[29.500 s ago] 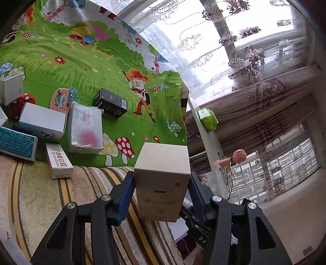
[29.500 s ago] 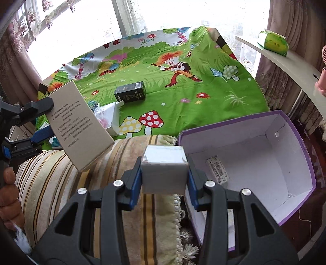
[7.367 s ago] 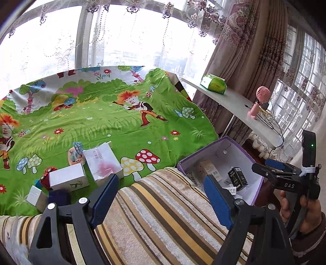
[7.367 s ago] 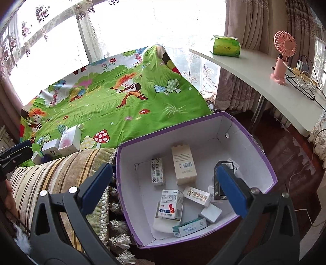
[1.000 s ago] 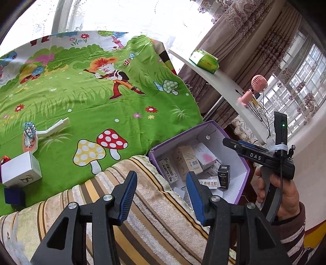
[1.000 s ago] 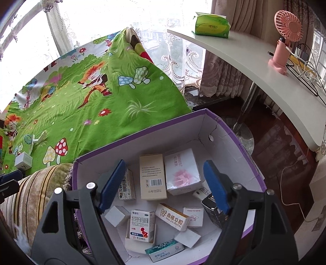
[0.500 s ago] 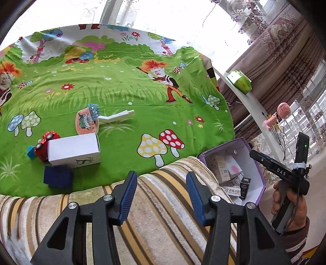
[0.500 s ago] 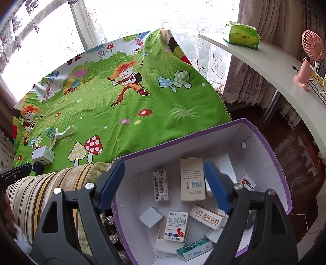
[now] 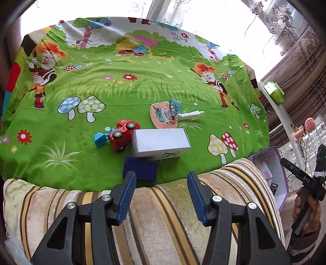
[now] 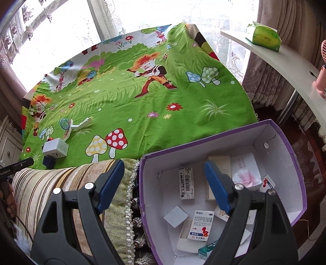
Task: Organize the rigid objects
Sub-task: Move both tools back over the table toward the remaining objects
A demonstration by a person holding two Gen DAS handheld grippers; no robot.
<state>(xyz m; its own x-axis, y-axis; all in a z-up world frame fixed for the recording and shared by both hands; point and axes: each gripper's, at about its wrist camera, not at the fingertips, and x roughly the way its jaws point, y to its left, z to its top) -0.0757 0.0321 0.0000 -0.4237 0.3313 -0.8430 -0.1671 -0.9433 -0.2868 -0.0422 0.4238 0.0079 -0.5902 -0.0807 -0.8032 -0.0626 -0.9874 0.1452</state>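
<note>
A big window [image 10: 67, 22] at the far side lets in bright white daylight through thin lace curtains [image 10: 203, 14]. Thick brownish drapes [image 10: 285, 18] hang on the right. A bright green cartoon cloth [image 9: 130, 89] with mushrooms and trees covers the surface under the window. Near the camera lies a striped beige and brown blanket [image 9: 163, 224] with a fringe. On the right, a curved white shelf [image 10: 295, 61] holds a green tissue box [image 10: 263, 35] and a small pink fan [image 9: 305, 128]. The floor [image 10: 305, 155] on the right is dark, shiny wood. A pale cabinet [image 10: 8, 142] stands at the far left.
</note>
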